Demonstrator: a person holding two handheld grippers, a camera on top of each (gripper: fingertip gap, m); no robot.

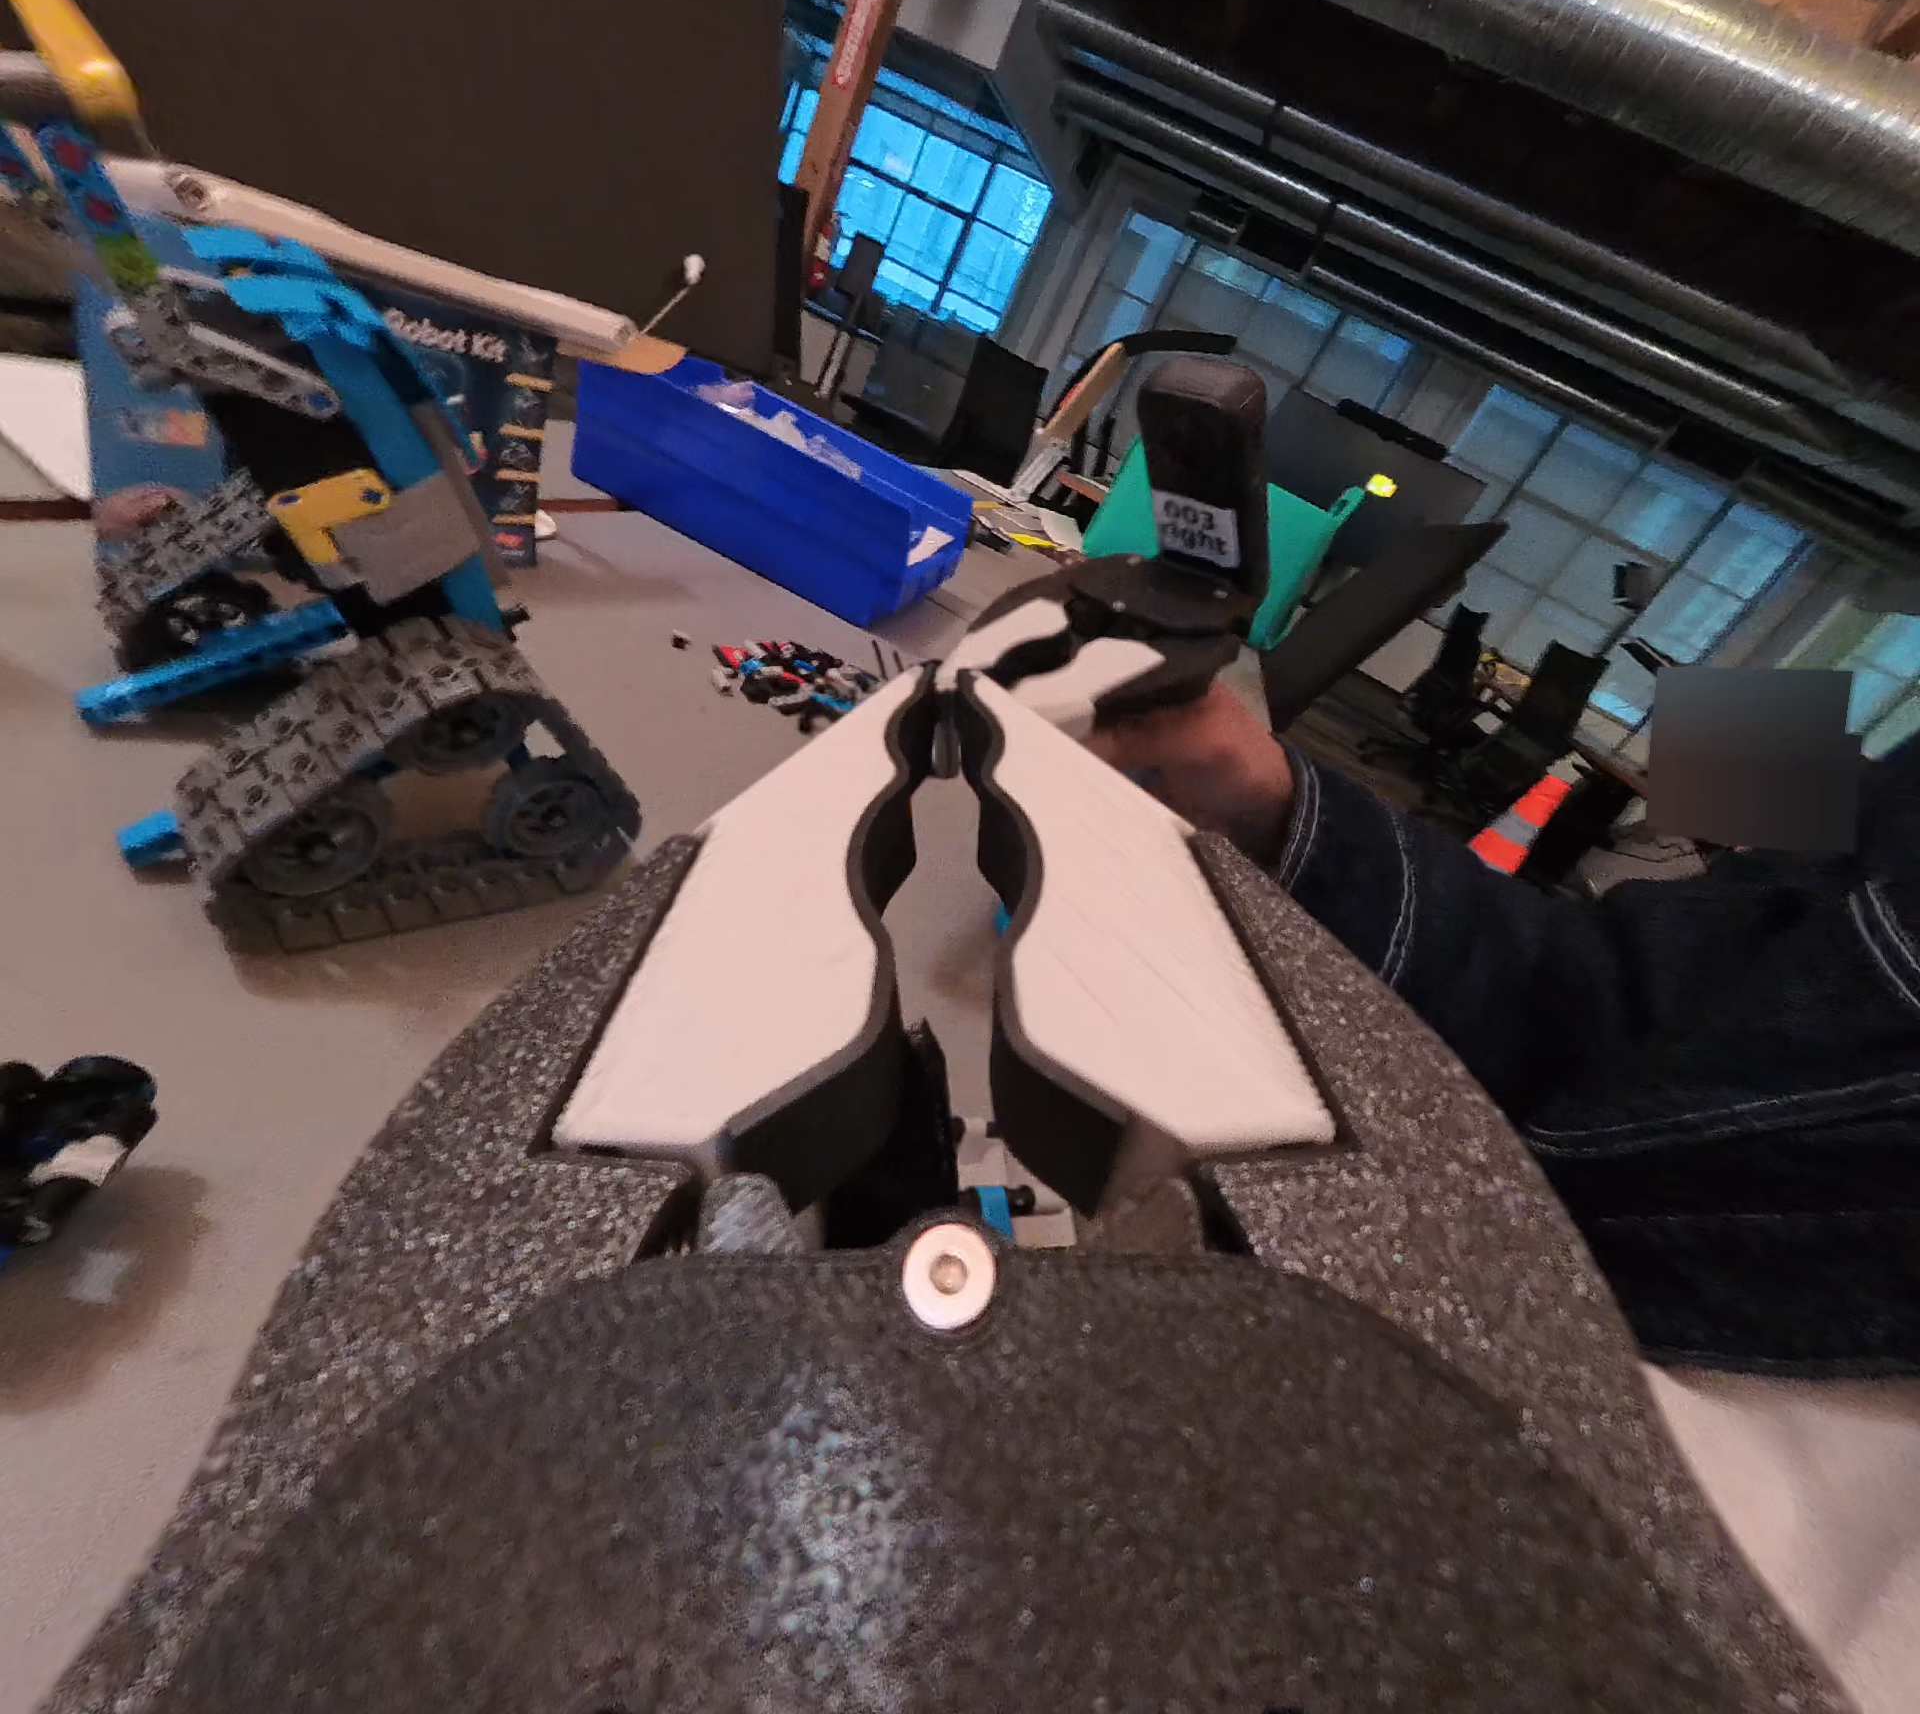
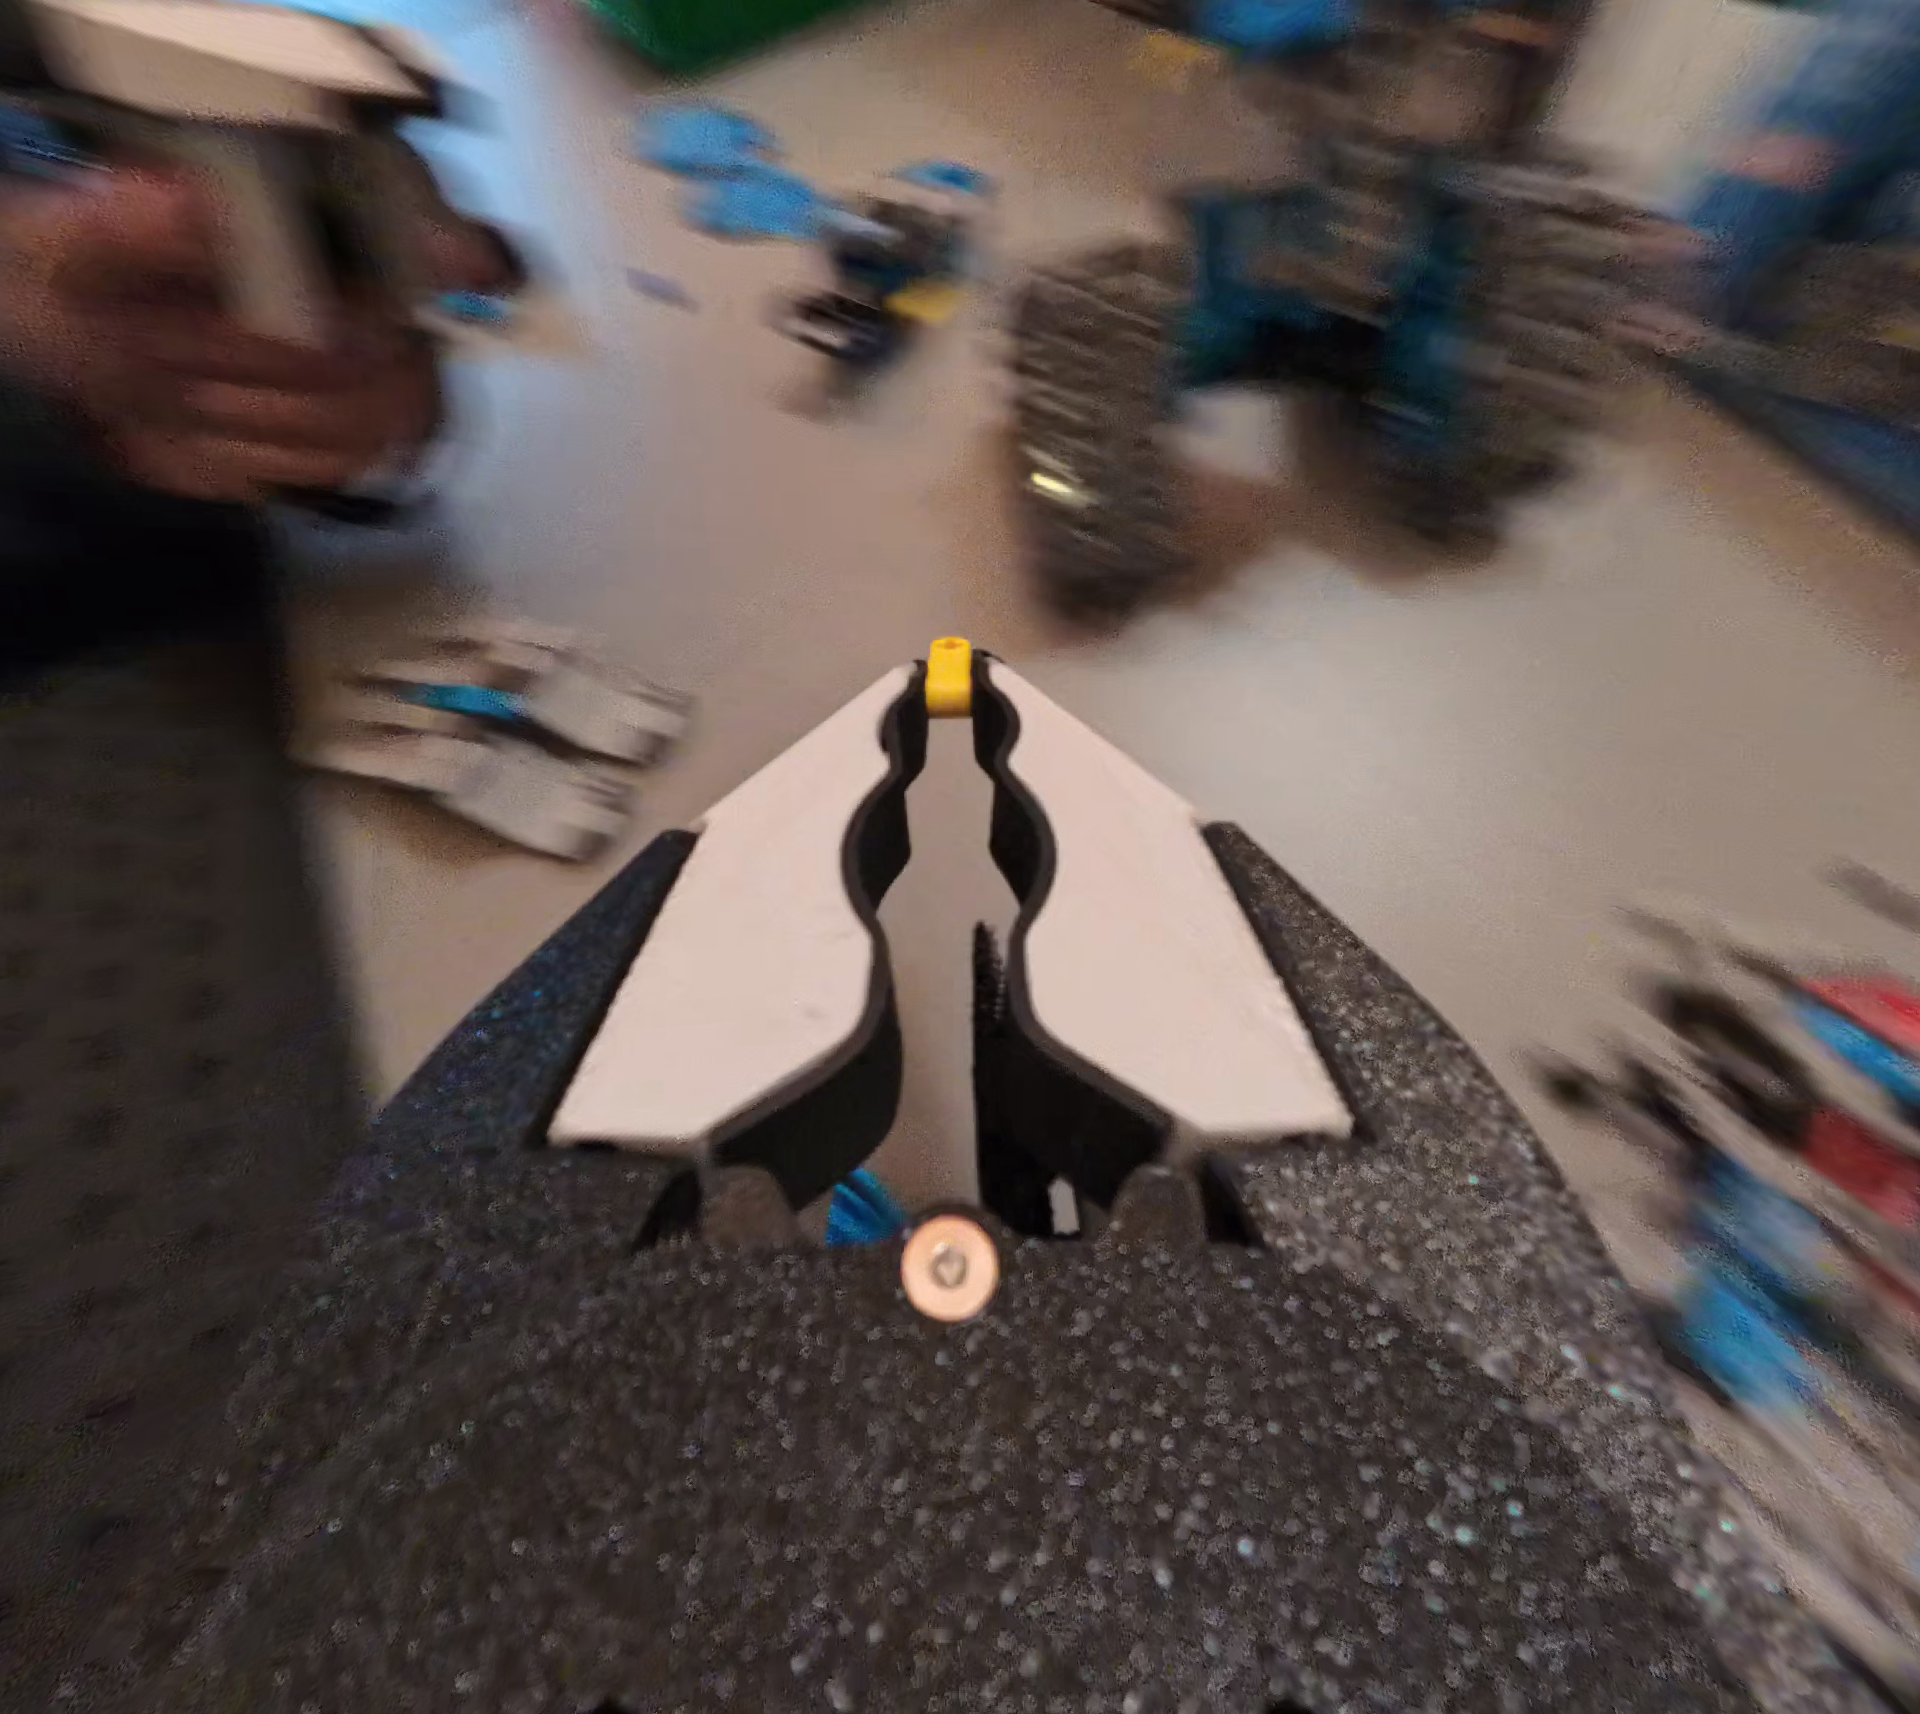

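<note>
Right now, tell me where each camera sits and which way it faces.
Left wrist view: on the left gripper, looking over the table at the tracked robot model, blue bin and right gripper; a hand shows.
Right wrist view: on the right gripper, which pinches a yellow piece, facing down at the blurred table; a hand shows.
Shared: the table and tracked robot model.

- Left gripper (image 1: 943,708): white fingers nearly closed at the tips on a small dark piece, raised above the grey table (image 1: 260,1093).
- Right gripper (image 1: 997,656): just beyond the left tips, held by a hand (image 1: 1195,760).
- Tracked robot model (image 1: 343,625): blue and grey, left.
- Blue bin (image 1: 769,490): behind.
- Loose small parts (image 1: 795,672): near the tips.
</note>
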